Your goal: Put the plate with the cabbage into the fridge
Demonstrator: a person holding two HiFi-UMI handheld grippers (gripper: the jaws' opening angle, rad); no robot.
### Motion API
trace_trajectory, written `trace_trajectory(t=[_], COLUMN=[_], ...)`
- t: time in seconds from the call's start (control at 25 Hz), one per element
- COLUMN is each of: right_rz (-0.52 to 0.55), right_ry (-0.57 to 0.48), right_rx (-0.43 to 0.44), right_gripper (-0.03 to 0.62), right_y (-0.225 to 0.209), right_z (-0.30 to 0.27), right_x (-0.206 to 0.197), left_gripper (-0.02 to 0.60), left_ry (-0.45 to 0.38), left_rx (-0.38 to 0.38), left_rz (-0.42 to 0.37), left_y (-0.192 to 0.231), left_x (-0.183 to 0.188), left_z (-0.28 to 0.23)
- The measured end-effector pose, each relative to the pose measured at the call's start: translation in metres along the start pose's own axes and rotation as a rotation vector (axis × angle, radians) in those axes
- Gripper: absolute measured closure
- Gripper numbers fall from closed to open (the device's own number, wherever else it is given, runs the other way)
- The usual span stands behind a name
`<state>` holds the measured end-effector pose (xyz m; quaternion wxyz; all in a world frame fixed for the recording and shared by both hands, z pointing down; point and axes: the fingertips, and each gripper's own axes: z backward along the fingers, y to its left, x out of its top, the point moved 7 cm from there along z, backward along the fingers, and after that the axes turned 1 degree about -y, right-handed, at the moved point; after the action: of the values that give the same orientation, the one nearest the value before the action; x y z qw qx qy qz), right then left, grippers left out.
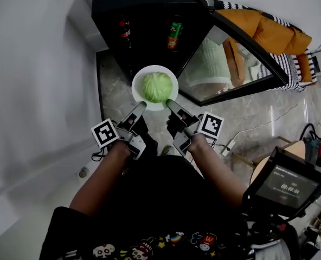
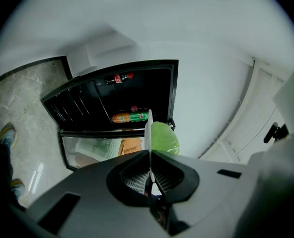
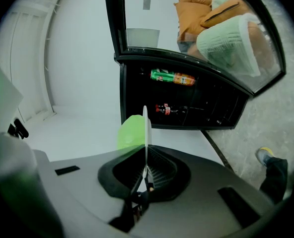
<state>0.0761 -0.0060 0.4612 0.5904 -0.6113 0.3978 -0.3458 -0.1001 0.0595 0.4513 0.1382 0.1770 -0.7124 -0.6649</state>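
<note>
A white plate (image 1: 140, 95) carries a green cabbage (image 1: 156, 86), held in the air in front of the open black fridge (image 1: 144, 15). My left gripper (image 1: 140, 108) is shut on the plate's near-left rim and my right gripper (image 1: 169, 103) is shut on its near-right rim. In the left gripper view the plate (image 2: 149, 133) shows edge-on between the jaws, the cabbage (image 2: 164, 138) to its right. The right gripper view has the plate (image 3: 145, 128) edge-on too, with the cabbage (image 3: 131, 131) on its left.
The fridge's glass door (image 1: 231, 58) stands swung open to the right. Inside the fridge are a dark bottle (image 1: 124, 28) and a green and orange bottle (image 1: 174, 35). A white wall (image 1: 36, 80) runs along the left. A cable (image 1: 263, 124) lies on the marble floor.
</note>
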Motion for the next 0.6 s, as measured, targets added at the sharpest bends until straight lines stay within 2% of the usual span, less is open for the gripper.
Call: trace_trajectory(t=[0.36,0.6], right_rz=[-0.005,0.003], right_ry=[-0.011,0.028], right_rx=[-0.008,0.003], right_gripper=[0.577,0.577], right_y=[-0.0025,-0.0035], right_z=[0.0007,-0.0023], right_x=[0.0021,0.0004], left_gripper=[0.566,0.566], left_ry=[0.014,-0.036], left_rx=[-0.004,-0.003], left_rz=[0.009,0.0], left_y=[0.0026,0.0033], left_x=[0.0012,-0.0019], left_z=[-0.0048,0.0027])
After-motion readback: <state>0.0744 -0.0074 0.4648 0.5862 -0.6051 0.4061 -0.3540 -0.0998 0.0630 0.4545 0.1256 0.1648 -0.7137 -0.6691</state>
